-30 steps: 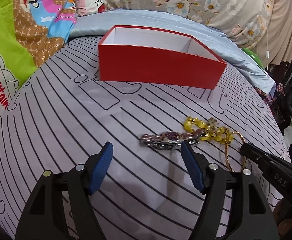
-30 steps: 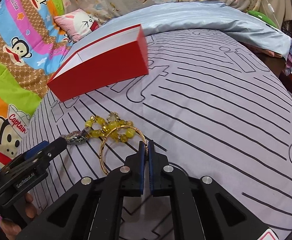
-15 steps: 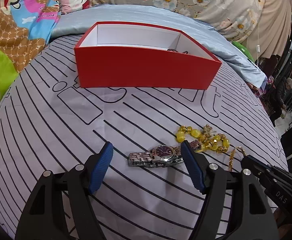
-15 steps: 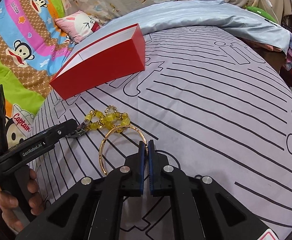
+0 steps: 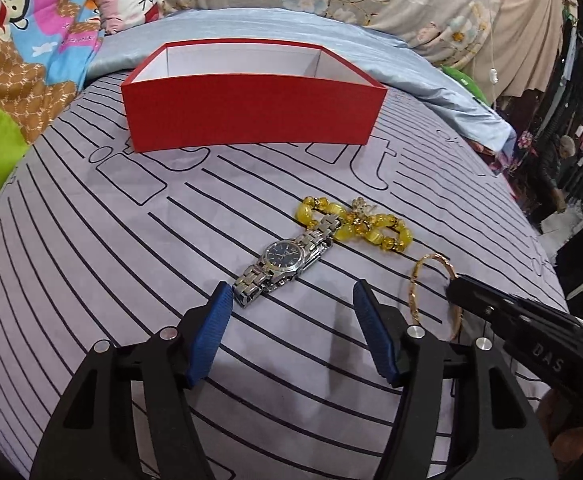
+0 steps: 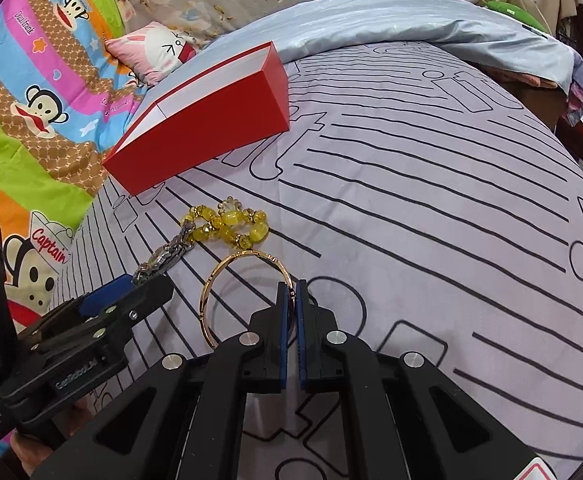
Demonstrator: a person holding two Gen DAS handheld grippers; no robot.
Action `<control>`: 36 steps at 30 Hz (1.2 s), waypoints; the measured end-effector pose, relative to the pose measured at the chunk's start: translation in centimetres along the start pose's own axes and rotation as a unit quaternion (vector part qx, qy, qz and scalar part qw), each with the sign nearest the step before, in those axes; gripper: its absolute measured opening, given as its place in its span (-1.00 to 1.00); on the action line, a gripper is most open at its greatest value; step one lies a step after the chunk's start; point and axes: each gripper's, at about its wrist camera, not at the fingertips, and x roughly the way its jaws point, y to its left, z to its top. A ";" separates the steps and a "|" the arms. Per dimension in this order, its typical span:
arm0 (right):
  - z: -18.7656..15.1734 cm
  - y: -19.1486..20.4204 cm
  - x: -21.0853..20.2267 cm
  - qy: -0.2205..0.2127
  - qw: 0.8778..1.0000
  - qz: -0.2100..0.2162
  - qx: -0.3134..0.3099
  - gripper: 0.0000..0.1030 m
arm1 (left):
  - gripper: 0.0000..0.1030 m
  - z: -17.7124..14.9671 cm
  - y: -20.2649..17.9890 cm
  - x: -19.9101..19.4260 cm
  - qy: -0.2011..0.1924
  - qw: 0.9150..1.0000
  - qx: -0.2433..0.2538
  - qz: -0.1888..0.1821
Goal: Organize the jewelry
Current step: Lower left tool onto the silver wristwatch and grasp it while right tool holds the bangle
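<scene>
My right gripper [image 6: 290, 289] pinched the gold bangle [image 6: 227, 276].
Only the left view showed my left gripper [image 5: 291, 300] spread before the watch [image 5: 285, 258].

**Left claw wide, right claw pinched**

Left claw [image 5: 293, 300]: fingers spread wide, blue pads [image 5: 207, 336] facing each other, tips low & close to the bed, nothing between them. Right claw [image 6: 290, 292]: pads nearly together, only a thin gap showing, tips low by the bed, just to the right of the left claw. In right wrist view, bit of person's hand [image 6: 23, 450] under left claw's body.
</scene>
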 end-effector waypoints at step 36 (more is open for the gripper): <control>-0.4 -0.6 -0.4 -0.002 1.000 0.005 0.008 -0.92 | -0.32 2.7 -2.2 2.7 0.002 1.000 0.026 0.003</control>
